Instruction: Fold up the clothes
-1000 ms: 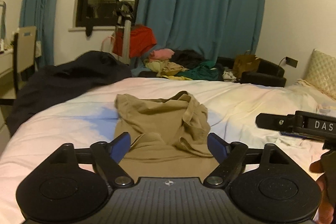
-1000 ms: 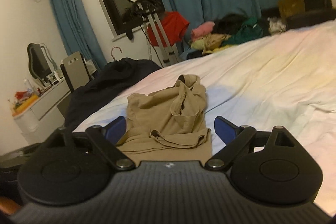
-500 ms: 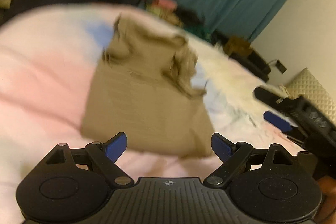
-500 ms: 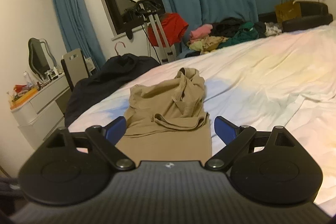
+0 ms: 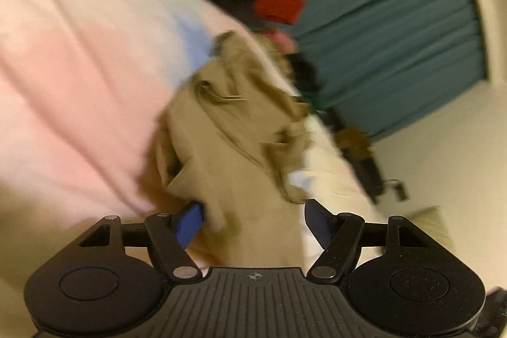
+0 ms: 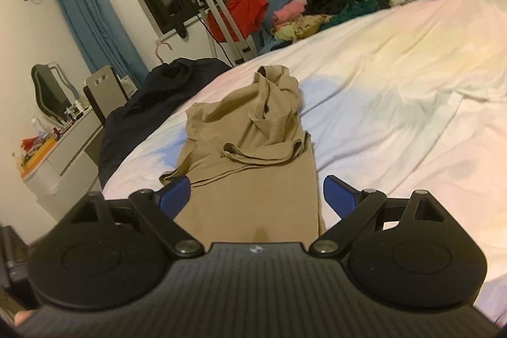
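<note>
A tan garment point(image 6: 253, 141) lay on the bed point(image 6: 396, 84); the left claw point(image 5: 253, 224) had just been narrowing around its edge without pinching, and the right claw point(image 6: 258, 195) was spread wide.

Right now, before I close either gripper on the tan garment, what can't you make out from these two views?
- Tan garment, near hem: hidden in both views under the grippers' black bodies.
- Left gripper: jaws have just been closing; left wrist view is motion-blurred, so pad contact with cloth is unclear.
- Right gripper: open over the garment; its height above cloth is unreadable.
- Neither gripper shows in the other's view.
</note>
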`<state>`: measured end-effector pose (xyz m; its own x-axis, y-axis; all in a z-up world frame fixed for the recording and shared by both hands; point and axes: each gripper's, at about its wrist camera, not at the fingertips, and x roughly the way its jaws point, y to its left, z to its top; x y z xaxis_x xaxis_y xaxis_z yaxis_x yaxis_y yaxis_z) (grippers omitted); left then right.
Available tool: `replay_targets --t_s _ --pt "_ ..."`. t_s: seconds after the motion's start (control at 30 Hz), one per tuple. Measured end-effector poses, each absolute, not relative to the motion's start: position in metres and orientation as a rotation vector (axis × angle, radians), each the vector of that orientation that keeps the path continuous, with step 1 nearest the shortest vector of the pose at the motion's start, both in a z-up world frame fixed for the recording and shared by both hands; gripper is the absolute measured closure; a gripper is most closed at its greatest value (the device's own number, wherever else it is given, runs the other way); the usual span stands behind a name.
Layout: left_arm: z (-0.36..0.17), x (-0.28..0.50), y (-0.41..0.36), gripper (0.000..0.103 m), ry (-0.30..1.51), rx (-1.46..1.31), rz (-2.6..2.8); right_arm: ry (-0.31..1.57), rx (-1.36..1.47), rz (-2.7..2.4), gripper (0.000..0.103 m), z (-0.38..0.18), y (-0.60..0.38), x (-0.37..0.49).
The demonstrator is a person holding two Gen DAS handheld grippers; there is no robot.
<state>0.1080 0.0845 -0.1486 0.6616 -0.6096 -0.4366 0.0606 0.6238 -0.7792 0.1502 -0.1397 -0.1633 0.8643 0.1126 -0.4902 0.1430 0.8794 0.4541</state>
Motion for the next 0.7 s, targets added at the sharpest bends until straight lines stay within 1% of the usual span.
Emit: replay_targets --t_s 0.07,0.1,0.13,0.17,0.23,0.3,0.33,0.37,0.4,0.5,0.6,0.67,0.7 --pt "-0.159 0.112 0.082 0.031 0.833 -0.803 -0.390 0.548 0.534 -0.023 0.011 -0.167 -0.144 0.151" --pt "-0.168 0.115 0.083 0.032 0.898 -0.804 -0.357 0.556 0.551 -0.027 0.011 -0.169 -0.147 0.152" --pt "-0.177 0.118 0.082 0.033 0.957 -0.813 -0.323 0.563 0.566 -0.029 0.011 -0.170 -0.149 0.153" --pt "-0.185 0.119 0.085 0.040 0.995 -0.834 -0.299 0.569 0.584 -0.030 0.011 -0.172 -0.151 0.153" --pt "-0.190 0.120 0.092 0.040 0.985 -0.880 -0.290 0.580 0.618 -0.031 0.011 -0.176 -0.154 0.154" --pt "-0.188 0.123 0.096 0.041 0.938 -0.926 -0.298 0.587 0.639 -0.032 0.011 -0.178 -0.156 0.154" --pt "-0.187 0.124 0.098 0.045 0.913 -0.948 -0.302 0.590 0.644 -0.034 0.011 -0.179 -0.156 0.154" --pt "-0.184 0.124 0.099 0.053 0.881 -0.947 -0.313 0.595 0.648 -0.033 0.011 -0.181 -0.156 0.155" --pt "-0.179 0.122 0.098 0.055 0.848 -0.933 -0.328 0.600 0.652 -0.032 0.011 -0.182 -0.155 0.155" --pt "-0.170 0.121 0.086 0.056 0.805 -0.896 -0.367 0.614 0.672 -0.028 0.011 -0.185 -0.155 0.156" --pt "-0.177 0.125 0.085 0.056 0.850 -0.898 -0.340 0.625 0.702 -0.008 0.011 -0.188 -0.155 0.157" --pt "-0.182 0.128 0.082 0.068 0.870 -0.914 -0.315 0.632 0.729 0.031 0.011 -0.191 -0.154 0.159" --pt "-0.183 0.128 0.082 0.068 0.867 -0.923 -0.313 0.645 0.754 0.067 0.011 -0.193 -0.151 0.160"
